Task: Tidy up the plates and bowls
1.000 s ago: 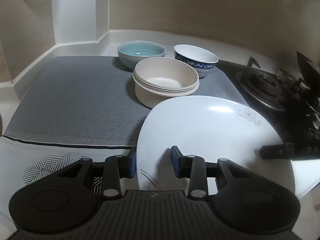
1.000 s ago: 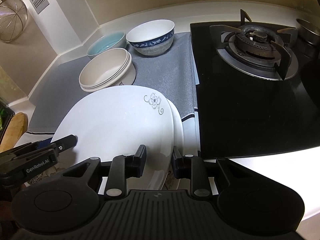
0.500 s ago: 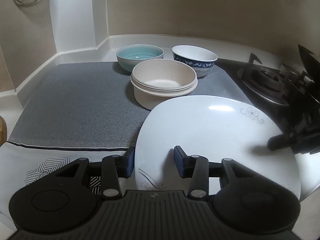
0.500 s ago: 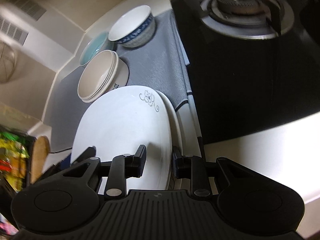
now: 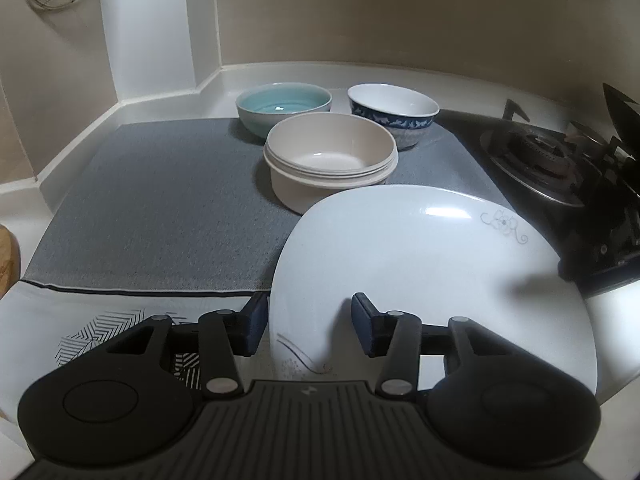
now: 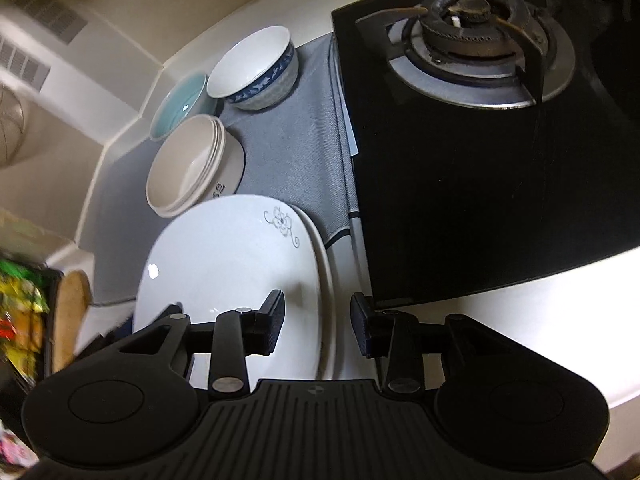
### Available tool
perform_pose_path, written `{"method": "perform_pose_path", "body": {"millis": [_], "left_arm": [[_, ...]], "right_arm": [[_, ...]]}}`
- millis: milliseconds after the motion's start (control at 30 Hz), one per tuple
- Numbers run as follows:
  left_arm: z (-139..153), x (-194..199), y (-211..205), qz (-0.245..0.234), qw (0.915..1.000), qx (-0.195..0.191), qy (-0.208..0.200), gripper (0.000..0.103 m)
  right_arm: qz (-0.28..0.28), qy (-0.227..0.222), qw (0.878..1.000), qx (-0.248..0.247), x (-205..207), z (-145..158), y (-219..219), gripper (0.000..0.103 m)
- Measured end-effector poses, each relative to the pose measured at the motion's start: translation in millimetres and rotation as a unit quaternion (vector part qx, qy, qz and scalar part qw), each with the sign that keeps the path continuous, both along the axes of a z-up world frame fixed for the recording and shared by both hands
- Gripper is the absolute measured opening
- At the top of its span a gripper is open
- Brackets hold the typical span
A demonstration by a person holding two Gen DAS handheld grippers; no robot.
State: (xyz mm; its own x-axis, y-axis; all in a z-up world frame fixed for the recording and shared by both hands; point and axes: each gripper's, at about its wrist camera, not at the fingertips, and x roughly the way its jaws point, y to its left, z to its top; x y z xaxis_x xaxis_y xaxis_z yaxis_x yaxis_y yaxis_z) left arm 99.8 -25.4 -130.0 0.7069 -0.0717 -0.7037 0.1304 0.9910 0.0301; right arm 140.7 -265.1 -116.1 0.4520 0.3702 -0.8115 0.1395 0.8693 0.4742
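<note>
White porcelain fills the left wrist view: the top plate lies near the front right corner of the grey mat, overhanging its front edge. Our left gripper straddles the plate's near rim with its jaws opening; the rim sits between the pads, but we see a gap at each side, so nothing is pinched. Behind the plate stand the stacked beige bowls, with the teal bowl and the blue-patterned bowl toward the mat's back edge.

In the right wrist view we see the plate resting on a second plate beneath it, its rim showing along the right side, beside the black hob. Our right gripper spans that right rim, jaws also opening and clear of the porcelain.

We judge the plate-stacking step as just finishing: both grippers are releasing. Next we likely need to back both grippers off the rim without nudging the stack, then turn to the loose bowls.
</note>
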Motion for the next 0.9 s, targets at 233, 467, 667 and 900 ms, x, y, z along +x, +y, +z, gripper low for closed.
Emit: {"method": "perform_pose_path", "body": {"millis": [233, 467, 667, 900], "left_arm": [[2.5, 2.1, -0.2, 0.009, 0.9996, 0.003, 0.027, 0.054], [4.5, -0.7, -5.5, 0.019, 0.9987, 0.016, 0.045, 0.057], [7.2, -8.2, -8.5, 0.033, 0.9977, 0.022, 0.056, 0.058], [9.0, -10.9, -4.6, 0.058, 0.9957, 0.004, 0.072, 0.060]], "right_arm": [[0.036, -0.005, 0.999, -0.027, -0.2, -6.9, 12.9, 0.040], [0.059, -0.002, 0.998, -0.023, 1.7, -15.5, 17.6, 0.040], [0.079, -0.001, 0.997, -0.014, 3.7, -19.5, 22.1, 0.040], [0.096, -0.002, 0.995, -0.009, 4.3, -23.5, 23.6, 0.040]]}}
